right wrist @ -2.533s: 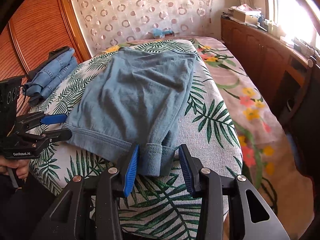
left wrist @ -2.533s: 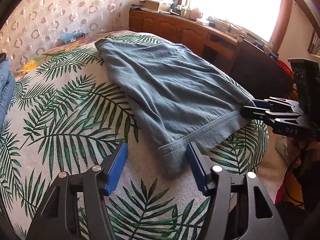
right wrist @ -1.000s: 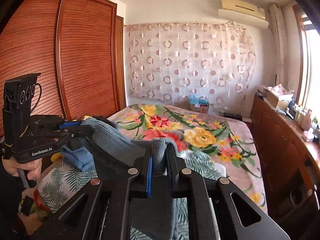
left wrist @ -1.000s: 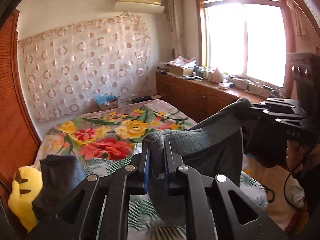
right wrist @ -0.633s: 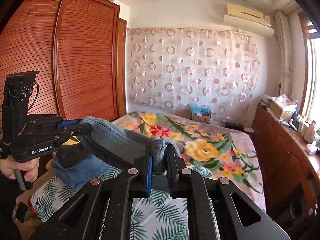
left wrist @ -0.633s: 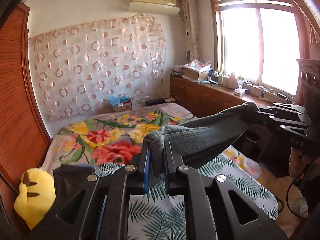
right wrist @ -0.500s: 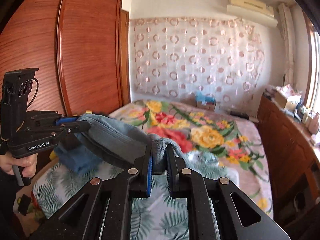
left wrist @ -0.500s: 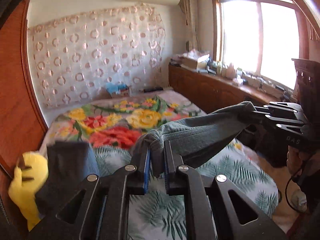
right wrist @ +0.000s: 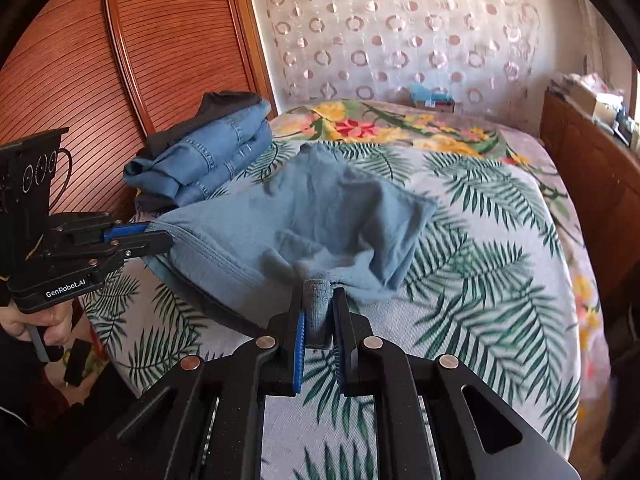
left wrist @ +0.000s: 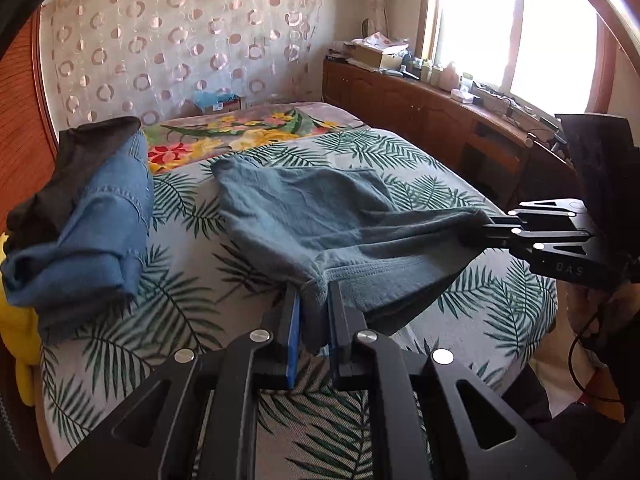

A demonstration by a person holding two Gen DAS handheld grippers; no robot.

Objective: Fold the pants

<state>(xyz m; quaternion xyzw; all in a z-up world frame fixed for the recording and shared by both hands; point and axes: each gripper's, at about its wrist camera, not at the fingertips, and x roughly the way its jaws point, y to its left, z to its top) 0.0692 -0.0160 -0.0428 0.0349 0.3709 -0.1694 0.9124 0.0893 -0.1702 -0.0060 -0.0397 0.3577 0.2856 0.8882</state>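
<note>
Grey-blue pants (left wrist: 320, 208) (right wrist: 320, 216) lie partly on the palm-leaf bedcover, their near hem lifted and stretched between both grippers. My left gripper (left wrist: 313, 300) is shut on one hem corner, with cloth bunched between its blue pads. The right gripper (right wrist: 319, 292) is shut on the other corner. In the left wrist view the right gripper (left wrist: 486, 230) pinches the hem at the right. The left gripper (right wrist: 154, 236) appears at the left of the right wrist view, clamped on the stitched hem. The far end of the pants rests on the bed.
A pile of folded jeans with a dark garment (left wrist: 92, 208) (right wrist: 204, 152) sits on the bed's left side by a wooden wardrobe (right wrist: 120, 60). A floral blanket (left wrist: 240, 136) covers the far bed. Wooden cabinets (left wrist: 420, 108) run under the window at the right.
Both grippers have come down from high above the bed, still clamped on the hem. The pants, which hung in the air, now settle onto the bedcover with the far end down.
</note>
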